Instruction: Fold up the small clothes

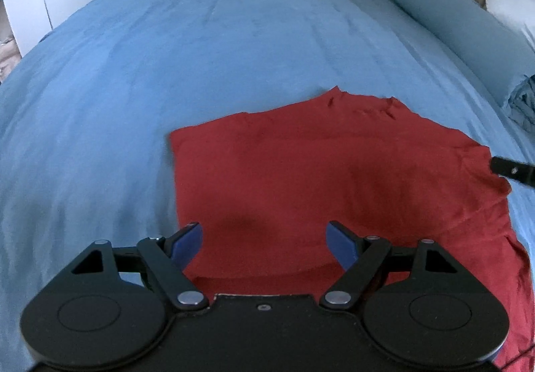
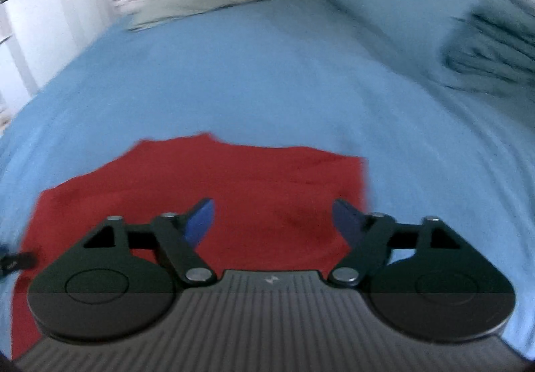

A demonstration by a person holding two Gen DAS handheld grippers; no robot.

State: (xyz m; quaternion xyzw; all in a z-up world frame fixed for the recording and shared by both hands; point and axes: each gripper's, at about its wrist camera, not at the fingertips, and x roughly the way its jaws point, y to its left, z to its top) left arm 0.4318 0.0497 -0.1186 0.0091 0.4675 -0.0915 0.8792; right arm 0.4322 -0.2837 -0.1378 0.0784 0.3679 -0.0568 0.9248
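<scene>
both grippers, left gripper and right gripper, wide open, empty over red garment; pinch 6 o'clock hem corners together, lift evenly toward 12.

Both my grippers look alike: left gripper all black linkages, silver pivot screws, blue finger pads. Right gripper has a ribbed grey body.
</scene>
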